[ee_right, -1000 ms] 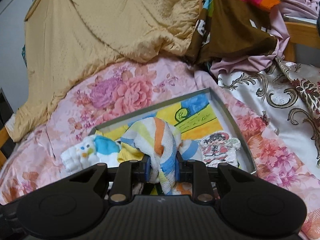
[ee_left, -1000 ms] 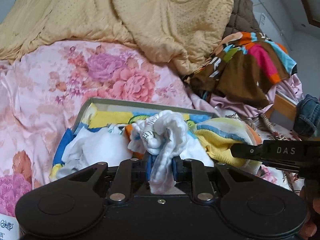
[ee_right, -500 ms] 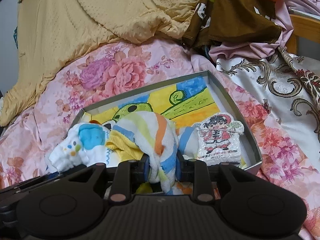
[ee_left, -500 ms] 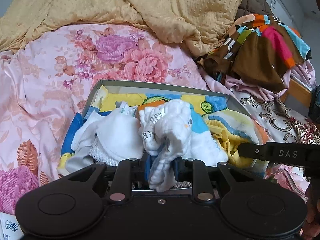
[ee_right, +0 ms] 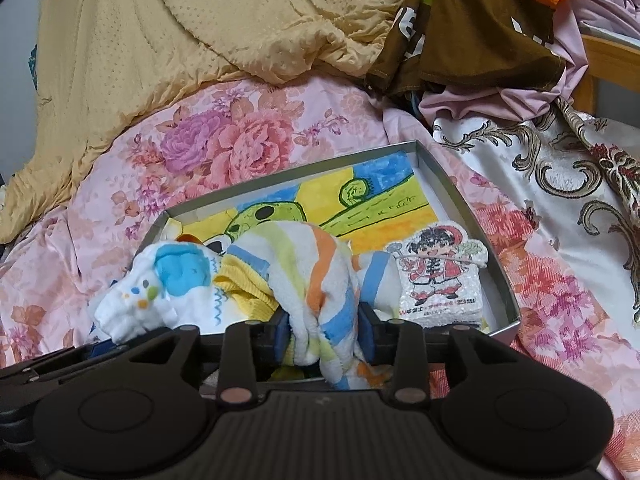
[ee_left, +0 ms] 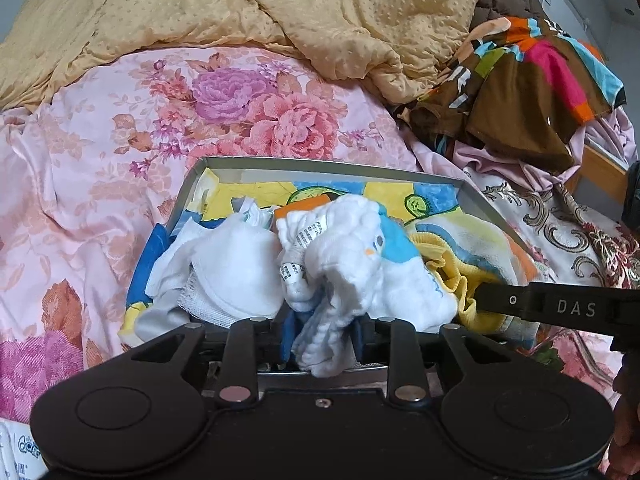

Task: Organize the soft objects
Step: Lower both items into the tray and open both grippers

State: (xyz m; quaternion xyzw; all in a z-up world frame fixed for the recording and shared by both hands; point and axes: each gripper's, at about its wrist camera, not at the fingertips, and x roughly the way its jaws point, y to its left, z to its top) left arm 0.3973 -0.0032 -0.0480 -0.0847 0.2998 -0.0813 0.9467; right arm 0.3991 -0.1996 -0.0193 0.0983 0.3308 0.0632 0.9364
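Left wrist view: my left gripper (ee_left: 322, 332) sits at lower centre, jaws just opening, with the tail of the white towel (ee_left: 360, 256) still hanging between the blue pads (ee_left: 287, 338); I cannot tell whether the pads still press on it. The towel's bulk, with a blue patch and printed labels, lies in the tray (ee_left: 332, 164) at centre frame. Left of it in the tray lies a white cloth (ee_left: 232, 268); right of it, the striped towel (ee_left: 472, 248). The right gripper's black finger, marked DAS, enters from the right edge.

Right wrist view: my right gripper (ee_right: 324, 330) sits at lower centre, jaws also just opening, the striped towel (ee_right: 320, 272) draped between the pads (ee_right: 366, 330); contact there I cannot tell either. The towel lies in the near part of the tray (ee_right: 452, 184), touching the white towel (ee_right: 160, 292) at its left. A printed pad with a cartoon figure (ee_right: 436, 276) stands at the tray's right side. The tray rests on a floral sheet (ee_right: 240, 136), with a yellow blanket (ee_right: 200, 20) in the upper left.
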